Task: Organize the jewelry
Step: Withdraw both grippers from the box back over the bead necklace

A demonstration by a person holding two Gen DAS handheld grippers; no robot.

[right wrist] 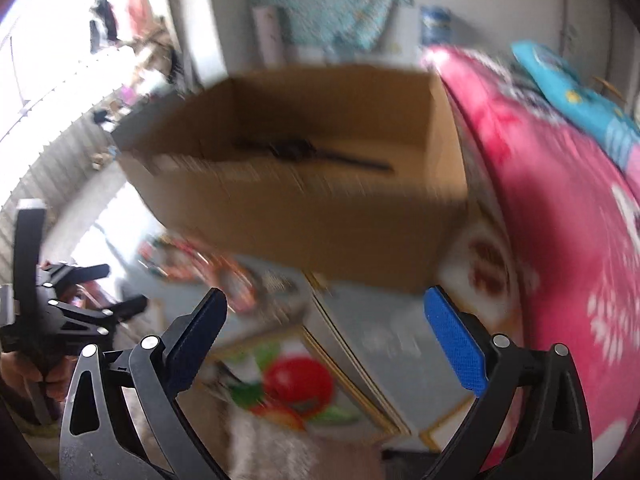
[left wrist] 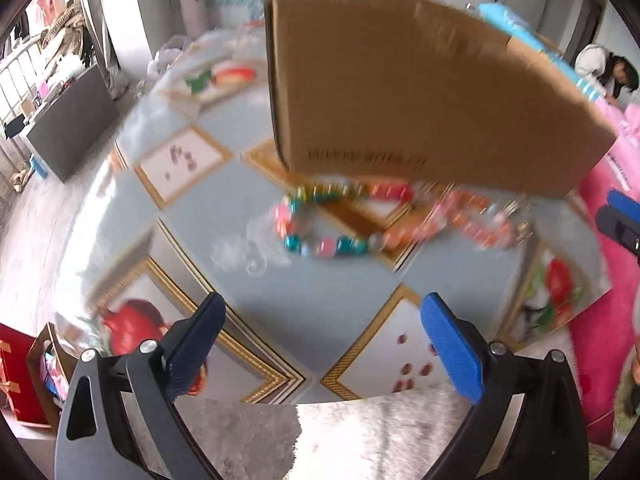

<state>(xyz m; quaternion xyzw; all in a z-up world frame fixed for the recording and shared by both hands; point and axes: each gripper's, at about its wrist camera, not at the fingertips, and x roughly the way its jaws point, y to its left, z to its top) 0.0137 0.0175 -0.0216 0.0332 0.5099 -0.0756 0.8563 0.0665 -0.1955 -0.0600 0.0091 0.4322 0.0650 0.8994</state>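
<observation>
Both the left hand-held gripper (left wrist: 320,344) and the right hand-held gripper (right wrist: 326,344) hang wide open and empty above the patterned desk (left wrist: 224,208). Just ahead of the left one lie bead necklaces (left wrist: 328,220), likely light, limp and slippery, best pinched across one strand. Beyond them stands an open cardboard box (right wrist: 304,200).

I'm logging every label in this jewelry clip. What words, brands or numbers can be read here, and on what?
Nothing can be read.
Cardboard box: one dark printed line near its lower edge, too blurred to read.
White and blue container at the back: blurred, any label unreadable.
</observation>
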